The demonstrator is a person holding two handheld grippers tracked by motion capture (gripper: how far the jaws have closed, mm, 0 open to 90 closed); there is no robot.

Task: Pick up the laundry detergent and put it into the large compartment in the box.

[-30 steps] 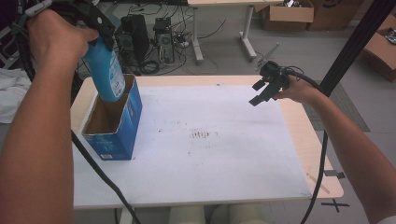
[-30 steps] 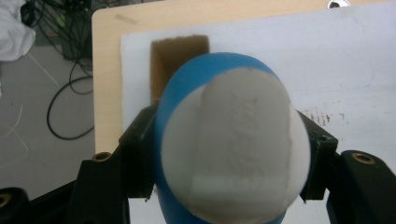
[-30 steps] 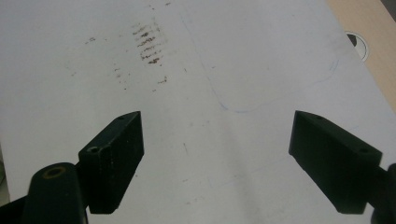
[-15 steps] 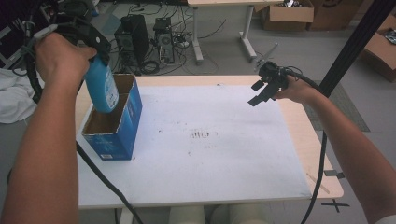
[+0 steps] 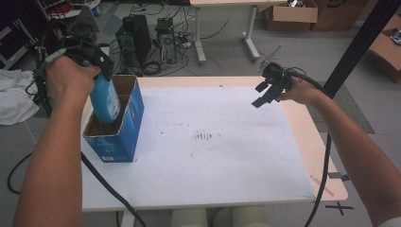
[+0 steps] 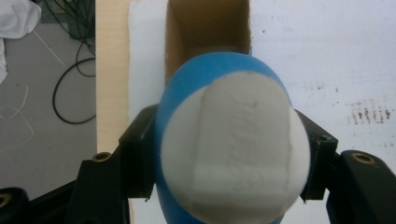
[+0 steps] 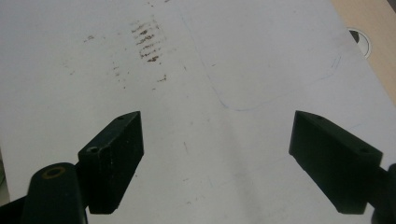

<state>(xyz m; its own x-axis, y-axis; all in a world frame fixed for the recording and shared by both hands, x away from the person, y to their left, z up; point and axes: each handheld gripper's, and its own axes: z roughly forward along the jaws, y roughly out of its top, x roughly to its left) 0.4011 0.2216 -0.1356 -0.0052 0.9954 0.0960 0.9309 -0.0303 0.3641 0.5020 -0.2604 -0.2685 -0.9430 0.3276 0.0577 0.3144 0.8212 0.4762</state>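
A blue bottle (image 5: 105, 99) with a white cap end (image 6: 236, 144) hangs partly inside an open blue cardboard box (image 5: 124, 132) at the table's left edge. My left gripper (image 5: 90, 54) is shut on the bottle, its black jaws pressing both sides, seen close in the left gripper view (image 6: 229, 154). The box's brown inside (image 6: 208, 25) lies straight beyond the bottle. Over the right side of the table my right gripper (image 5: 264, 94) hovers open, with nothing between its fingers (image 7: 217, 158).
A white sheet (image 5: 213, 142) with brown smudges (image 5: 203, 136) covers the wooden table (image 5: 326, 156). Computer towers (image 5: 135, 40), cables and cardboard boxes (image 5: 288, 14) stand on the floor behind. A black pole (image 5: 359, 42) rises at the right. White cloth (image 5: 14, 99) lies left.
My left gripper has lowered the blue bottle further into the open box. The right gripper has stayed where it was.
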